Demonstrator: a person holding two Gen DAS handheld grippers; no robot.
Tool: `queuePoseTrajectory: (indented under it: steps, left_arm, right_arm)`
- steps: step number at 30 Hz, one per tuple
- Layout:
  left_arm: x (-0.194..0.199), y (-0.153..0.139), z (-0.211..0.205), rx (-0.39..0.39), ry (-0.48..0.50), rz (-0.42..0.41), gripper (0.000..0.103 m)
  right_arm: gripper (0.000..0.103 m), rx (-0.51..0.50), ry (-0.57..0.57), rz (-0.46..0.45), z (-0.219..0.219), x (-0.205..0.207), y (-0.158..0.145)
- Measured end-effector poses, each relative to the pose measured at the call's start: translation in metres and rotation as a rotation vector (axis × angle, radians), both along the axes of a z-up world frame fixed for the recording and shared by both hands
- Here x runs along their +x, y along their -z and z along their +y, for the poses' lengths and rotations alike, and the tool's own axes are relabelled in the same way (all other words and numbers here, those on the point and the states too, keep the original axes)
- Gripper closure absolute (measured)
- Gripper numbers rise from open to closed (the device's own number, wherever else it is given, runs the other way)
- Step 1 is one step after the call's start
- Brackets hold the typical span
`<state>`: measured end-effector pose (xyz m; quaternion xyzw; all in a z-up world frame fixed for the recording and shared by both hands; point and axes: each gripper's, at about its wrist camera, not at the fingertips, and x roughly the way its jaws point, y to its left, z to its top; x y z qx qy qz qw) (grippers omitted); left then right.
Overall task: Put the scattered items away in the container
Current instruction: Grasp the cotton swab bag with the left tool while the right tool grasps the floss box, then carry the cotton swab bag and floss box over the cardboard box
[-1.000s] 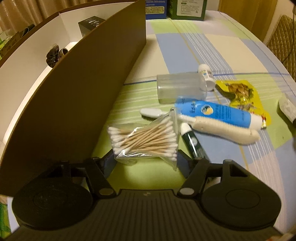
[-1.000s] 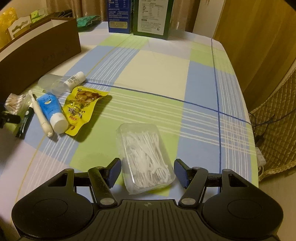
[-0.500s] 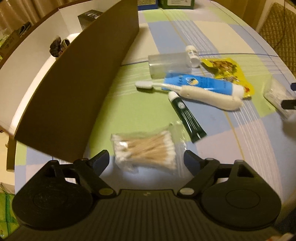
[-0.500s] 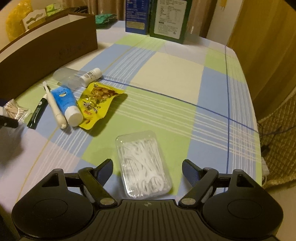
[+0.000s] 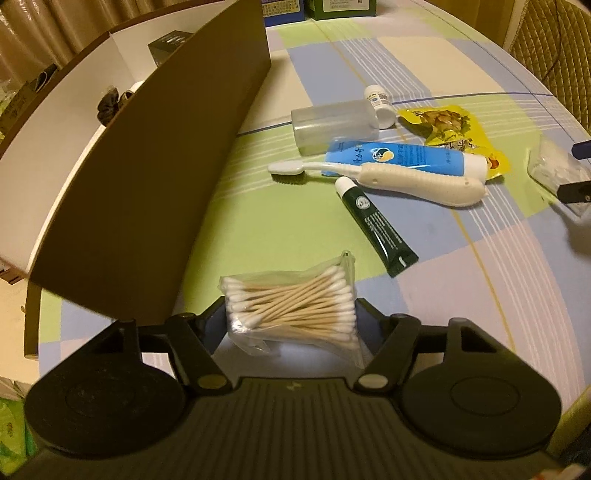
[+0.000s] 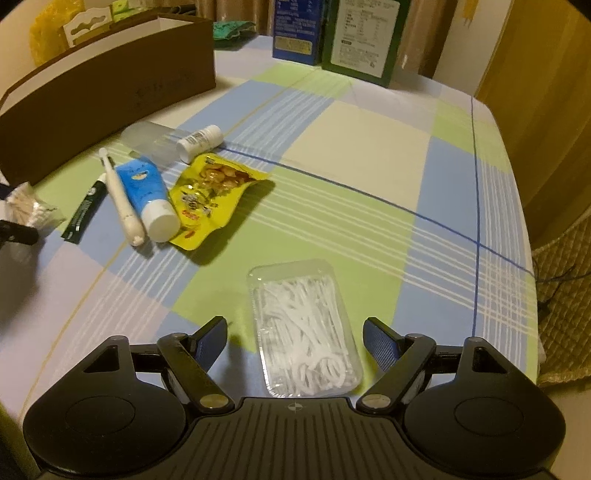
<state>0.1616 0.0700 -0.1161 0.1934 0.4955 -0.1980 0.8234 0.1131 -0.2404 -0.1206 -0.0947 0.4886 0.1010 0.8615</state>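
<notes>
My left gripper [image 5: 290, 314] is shut on a clear bag of cotton swabs [image 5: 291, 306] and holds it above the table beside the brown cardboard box [image 5: 147, 166]. My right gripper [image 6: 295, 336] is open around a clear case of floss picks [image 6: 303, 328] lying on the tablecloth. A white toothbrush [image 5: 388, 177], a blue tube [image 5: 402, 158], a green tube [image 5: 373, 221], a yellow snack pouch [image 5: 454, 136], a clear case [image 5: 332, 122] and a small white bottle [image 5: 378, 105] lie in the middle.
The box's white interior [image 5: 62, 122] holds a dark hair clip [image 5: 110, 107] and a black box [image 5: 170, 40]. Blue and green cartons [image 6: 332, 33] stand at the table's far edge. A wicker chair [image 6: 561, 314] is on the right.
My left gripper pulled back from the pile, closed on the cotton swab bag and lifted it. My right gripper opened wider around the floss pick case.
</notes>
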Motion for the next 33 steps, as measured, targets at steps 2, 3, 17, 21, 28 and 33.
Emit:
queuePoseTrajectory:
  steps: [2, 3, 17, 21, 28, 33]
  left_arm:
    - [-0.003, -0.001, 0.002, 0.001, -0.010, -0.001, 0.035]
    - [-0.005, -0.001, 0.003, 0.000, -0.014, 0.000, 0.035]
    - [-0.033, -0.013, 0.018, -0.029, -0.055, -0.022, 0.035]
    - [-0.040, -0.019, 0.021, -0.044, -0.061, -0.030, 0.035]
    - [-0.052, -0.039, 0.029, -0.089, -0.076, -0.045, 0.035]
    - [-0.058, -0.066, 0.036, -0.146, -0.084, -0.081, 0.035]
  right_arm:
    - [0.045, 0.011, 0.012, 0.019, -0.003, 0.003, 0.004]
    - [0.048, 0.017, 0.017, 0.027, -0.004, 0.003, 0.005]
    - [0.048, 0.016, -0.001, 0.035, 0.019, -0.022, -0.012]
    - [0.048, 0.056, -0.029, 0.026, 0.029, -0.029, -0.026]
    - [0.048, 0.149, -0.122, 0.007, 0.063, -0.034, -0.058]
    - [0.048, 0.201, -0.208, -0.026, 0.097, -0.031, -0.081]
